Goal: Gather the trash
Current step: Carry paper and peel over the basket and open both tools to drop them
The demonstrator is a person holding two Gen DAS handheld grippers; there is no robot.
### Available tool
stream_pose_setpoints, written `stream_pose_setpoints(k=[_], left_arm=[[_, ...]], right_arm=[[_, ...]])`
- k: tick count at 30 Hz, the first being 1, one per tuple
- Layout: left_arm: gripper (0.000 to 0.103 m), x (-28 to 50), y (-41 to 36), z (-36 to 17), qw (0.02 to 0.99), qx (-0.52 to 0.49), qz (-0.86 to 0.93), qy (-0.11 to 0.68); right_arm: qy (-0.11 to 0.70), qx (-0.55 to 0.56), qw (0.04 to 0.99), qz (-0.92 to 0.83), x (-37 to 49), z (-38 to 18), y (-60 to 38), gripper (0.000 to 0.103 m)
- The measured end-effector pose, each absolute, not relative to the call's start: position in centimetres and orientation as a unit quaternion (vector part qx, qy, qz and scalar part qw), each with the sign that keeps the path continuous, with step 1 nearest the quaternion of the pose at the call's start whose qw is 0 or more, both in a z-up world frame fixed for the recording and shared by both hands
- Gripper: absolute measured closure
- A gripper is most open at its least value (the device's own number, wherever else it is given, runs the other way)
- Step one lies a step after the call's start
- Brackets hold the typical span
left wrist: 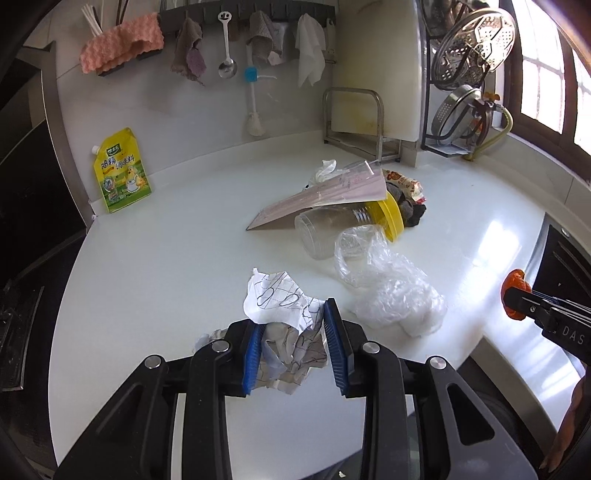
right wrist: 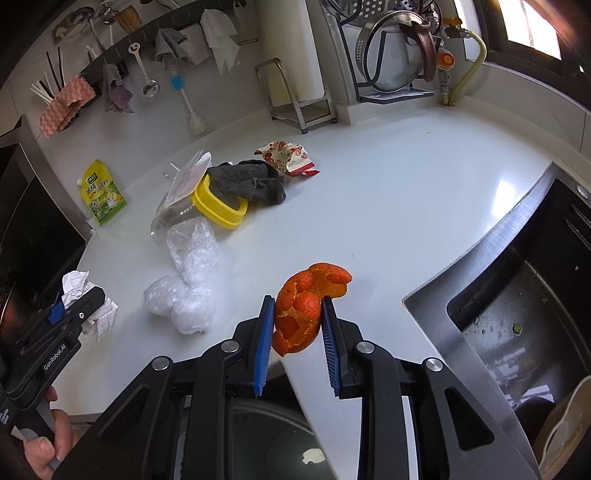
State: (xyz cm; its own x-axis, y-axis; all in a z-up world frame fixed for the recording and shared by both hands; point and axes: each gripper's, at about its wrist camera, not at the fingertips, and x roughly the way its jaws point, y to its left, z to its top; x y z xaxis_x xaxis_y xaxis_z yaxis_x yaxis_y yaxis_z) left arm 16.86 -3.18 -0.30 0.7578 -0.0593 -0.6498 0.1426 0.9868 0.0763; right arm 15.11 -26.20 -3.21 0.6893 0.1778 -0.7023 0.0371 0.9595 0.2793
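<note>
My left gripper [left wrist: 293, 321] is shut on a crumpled sheet of scribbled paper [left wrist: 280, 299], held over the near part of the white counter [left wrist: 166, 277]; it also shows in the right wrist view [right wrist: 94, 314]. My right gripper [right wrist: 297, 308] is shut on an orange peel [right wrist: 306, 302], held above the counter's front edge; the peel shows at the right of the left wrist view [left wrist: 515, 293]. A crumpled clear plastic bag [left wrist: 388, 291] lies just right of the paper. Behind it lie a clear jar [left wrist: 332, 229] with a yellow lid [left wrist: 389, 218], a pink-lined sheet [left wrist: 332, 199], a grey cloth [right wrist: 255, 181] and a printed snack wrapper [right wrist: 288, 157].
A yellow seasoning pouch [left wrist: 122, 173] leans at the back left. A steel sink [right wrist: 517, 314] opens to the right. A cutting board in a metal stand [left wrist: 354, 114] and a rack of pot lids [left wrist: 469, 74] stand at the back. Cloths and utensils hang on the wall rail [left wrist: 221, 18].
</note>
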Motion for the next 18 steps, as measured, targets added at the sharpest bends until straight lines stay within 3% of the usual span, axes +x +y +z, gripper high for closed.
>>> stream_pose_setpoints(k=[18], left_arm=[[0.072,3.4,-4.5,-1.7,0.932,0.085,-0.103,0.338]], right_arm=[[0.375,0.128,0.918,0.021,-0.6,-4.0,-23.1,0.078]])
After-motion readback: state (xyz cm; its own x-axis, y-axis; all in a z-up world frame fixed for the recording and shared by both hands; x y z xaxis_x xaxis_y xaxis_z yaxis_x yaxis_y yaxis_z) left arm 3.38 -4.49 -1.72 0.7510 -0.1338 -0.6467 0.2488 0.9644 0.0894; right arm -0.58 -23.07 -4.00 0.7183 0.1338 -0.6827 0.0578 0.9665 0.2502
